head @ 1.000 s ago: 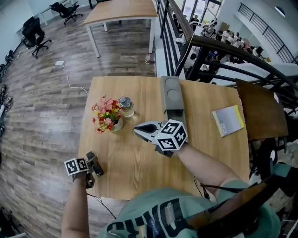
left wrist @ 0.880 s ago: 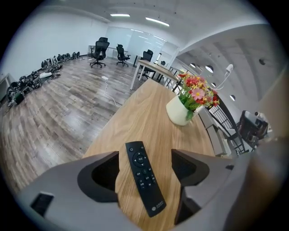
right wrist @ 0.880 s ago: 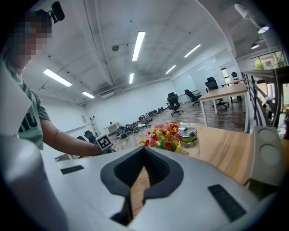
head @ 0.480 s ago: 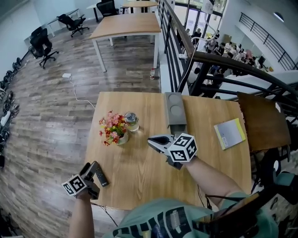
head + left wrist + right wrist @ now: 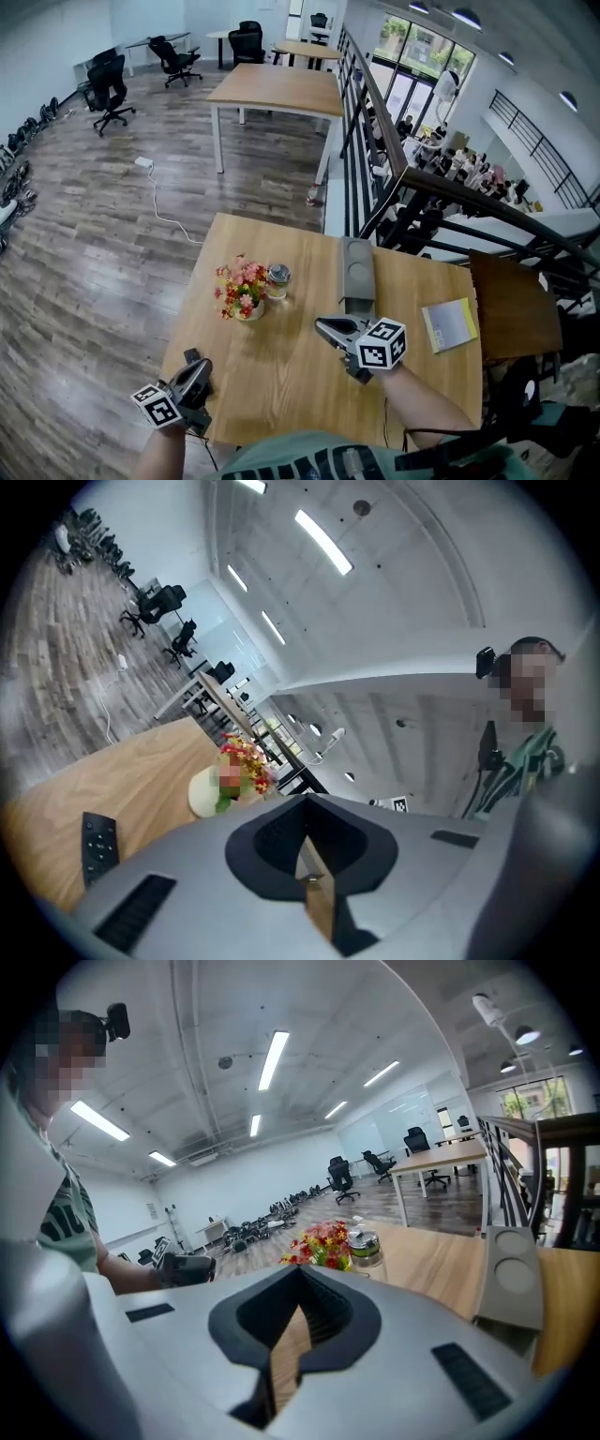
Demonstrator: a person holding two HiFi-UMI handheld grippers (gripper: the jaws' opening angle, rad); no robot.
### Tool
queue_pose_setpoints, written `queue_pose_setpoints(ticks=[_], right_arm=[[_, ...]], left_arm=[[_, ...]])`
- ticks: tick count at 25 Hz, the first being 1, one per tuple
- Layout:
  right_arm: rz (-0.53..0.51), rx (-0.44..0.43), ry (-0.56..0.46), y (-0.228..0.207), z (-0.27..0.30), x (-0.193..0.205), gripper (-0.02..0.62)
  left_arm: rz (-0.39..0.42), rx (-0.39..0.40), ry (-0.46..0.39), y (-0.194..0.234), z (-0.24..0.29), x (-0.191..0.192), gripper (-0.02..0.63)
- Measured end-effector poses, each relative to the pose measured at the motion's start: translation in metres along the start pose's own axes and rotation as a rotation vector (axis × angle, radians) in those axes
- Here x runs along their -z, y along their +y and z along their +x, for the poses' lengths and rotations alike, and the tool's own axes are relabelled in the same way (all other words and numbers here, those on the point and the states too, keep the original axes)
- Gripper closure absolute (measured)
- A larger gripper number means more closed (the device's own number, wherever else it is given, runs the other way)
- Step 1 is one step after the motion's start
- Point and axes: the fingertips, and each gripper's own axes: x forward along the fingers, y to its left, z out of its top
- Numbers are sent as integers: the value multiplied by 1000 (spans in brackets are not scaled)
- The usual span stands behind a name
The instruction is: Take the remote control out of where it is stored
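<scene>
Head view: wooden table [image 5: 281, 375] seen from above, person's forearms entering from the bottom edge. Left gripper [image 5: 201, 368] sits low over the near-left corner. Left gripper view: the jaws are closing and meet tip to tip, with only a thin slit of table showing and nothing between them. Remote control [image 5: 191, 355] lies flat on the wood at that same corner, just beside the left gripper's tips and not held. In the left gripper view it appears to the left of the jaws, buttons up.

Right gripper [image 5: 323, 325] hovers mid-table, pointing left. Right gripper view: jaws pressed together, nothing pinched. Grey holder [image 5: 357, 272] with round recesses lies just behind the right gripper; contact cannot be told. Vase of flowers [image 5: 241, 291] and glass jar [image 5: 278, 278] stand side by side left of the holder. Yellow booklet [image 5: 449, 324] lies flat near the right edge, well apart from both grippers.
</scene>
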Motion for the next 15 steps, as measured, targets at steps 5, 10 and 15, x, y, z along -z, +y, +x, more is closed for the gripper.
queue_pose_setpoints(ticks=[5, 10, 15], right_arm=[[26, 43, 3, 14, -11, -2, 591], [33, 73, -55, 30, -24, -10, 591], [17, 63, -109, 37, -70, -13, 591]], left_arm=[[-57, 133, 71, -31, -4, 28, 601], [-55, 254, 214, -59, -4, 57, 601], [-14, 312, 257, -96, 21, 70, 601]])
